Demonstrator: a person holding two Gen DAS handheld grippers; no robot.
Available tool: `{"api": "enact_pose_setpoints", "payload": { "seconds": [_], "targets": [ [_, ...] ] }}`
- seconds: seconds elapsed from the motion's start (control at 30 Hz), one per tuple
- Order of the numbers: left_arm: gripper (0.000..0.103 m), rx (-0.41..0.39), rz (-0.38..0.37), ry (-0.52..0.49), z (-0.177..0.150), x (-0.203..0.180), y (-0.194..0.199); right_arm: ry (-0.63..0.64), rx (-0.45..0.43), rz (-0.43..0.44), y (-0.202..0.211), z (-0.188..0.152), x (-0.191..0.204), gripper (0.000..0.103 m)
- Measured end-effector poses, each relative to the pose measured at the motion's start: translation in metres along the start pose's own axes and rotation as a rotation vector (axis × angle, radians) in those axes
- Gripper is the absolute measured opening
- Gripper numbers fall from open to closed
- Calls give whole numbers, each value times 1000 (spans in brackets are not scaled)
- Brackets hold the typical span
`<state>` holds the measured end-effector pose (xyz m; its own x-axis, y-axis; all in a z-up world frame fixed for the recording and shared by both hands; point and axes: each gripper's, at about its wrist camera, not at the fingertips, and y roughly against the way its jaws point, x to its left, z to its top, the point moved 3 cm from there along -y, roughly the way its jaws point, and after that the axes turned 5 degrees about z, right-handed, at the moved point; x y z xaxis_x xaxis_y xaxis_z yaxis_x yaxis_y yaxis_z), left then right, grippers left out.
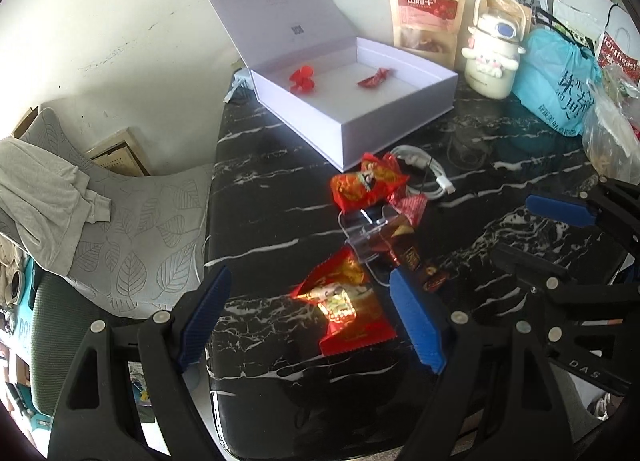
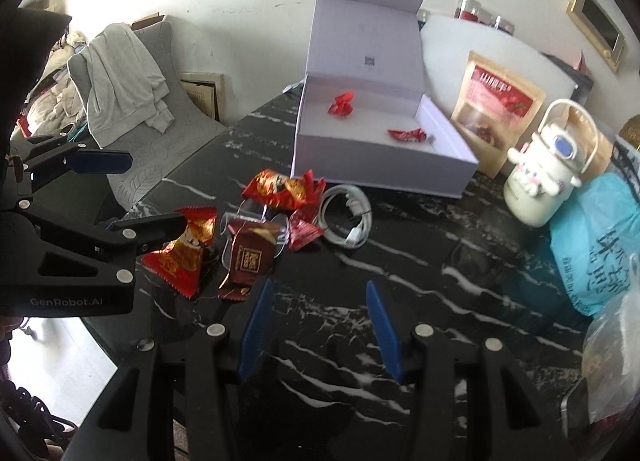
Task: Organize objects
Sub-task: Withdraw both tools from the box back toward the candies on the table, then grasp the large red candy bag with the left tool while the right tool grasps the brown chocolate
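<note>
An open white box (image 1: 404, 109) (image 2: 380, 169) stands at the back of the black marble table, with a crumpled red wrapper (image 1: 303, 79) (image 2: 341, 103) and a red candy (image 1: 375, 78) (image 2: 408, 135) inside. In front of it lie several snack packets: a red one (image 1: 368, 183) (image 2: 280, 189), a dark brown one (image 1: 404, 253) (image 2: 250, 257) on a clear plastic piece (image 1: 362, 233), and a red-gold packet (image 1: 344, 309) (image 2: 184, 253). My left gripper (image 1: 312, 317) (image 2: 158, 191) is open, its fingers on either side of the red-gold packet. My right gripper (image 2: 320, 327) (image 1: 512, 225) is open over bare table, right of the pile.
A coiled white cable (image 1: 424, 173) (image 2: 348, 217) lies beside the packets. A cream character bottle (image 1: 494, 57) (image 2: 548, 177), a dried-fruit pouch (image 1: 426, 23), a blue bag (image 1: 560, 81) and a clear plastic bag (image 1: 612, 133) crowd the back right. A grey chair with cloth (image 1: 80, 197) stands left of the table edge.
</note>
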<state>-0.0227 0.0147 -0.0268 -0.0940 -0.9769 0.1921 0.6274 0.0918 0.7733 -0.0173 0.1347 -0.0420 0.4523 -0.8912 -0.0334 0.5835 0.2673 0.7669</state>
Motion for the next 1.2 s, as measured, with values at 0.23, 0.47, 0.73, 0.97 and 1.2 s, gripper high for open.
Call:
{"api": "enact_pose_setpoints", "payload": {
  "seconds": [0.23, 0.47, 0.73, 0.97, 1.2],
  "targets": [
    [81, 53, -41, 8, -8, 2, -22, -3, 26, 67, -15, -3, 8, 50],
    [81, 94, -74, 8, -15, 3, -41, 8, 47, 124, -30, -2, 15, 50],
    [81, 124, -94, -6, -20, 11, -54, 24, 64, 176, -48, 3, 24, 50],
    [81, 153, -129, -2, -23, 14, -66, 3, 91, 206, -66, 5, 23, 50],
    [82, 144, -141, 21, -22, 14, -70, -9, 83, 223, -71, 3, 19, 50]
  ]
}}
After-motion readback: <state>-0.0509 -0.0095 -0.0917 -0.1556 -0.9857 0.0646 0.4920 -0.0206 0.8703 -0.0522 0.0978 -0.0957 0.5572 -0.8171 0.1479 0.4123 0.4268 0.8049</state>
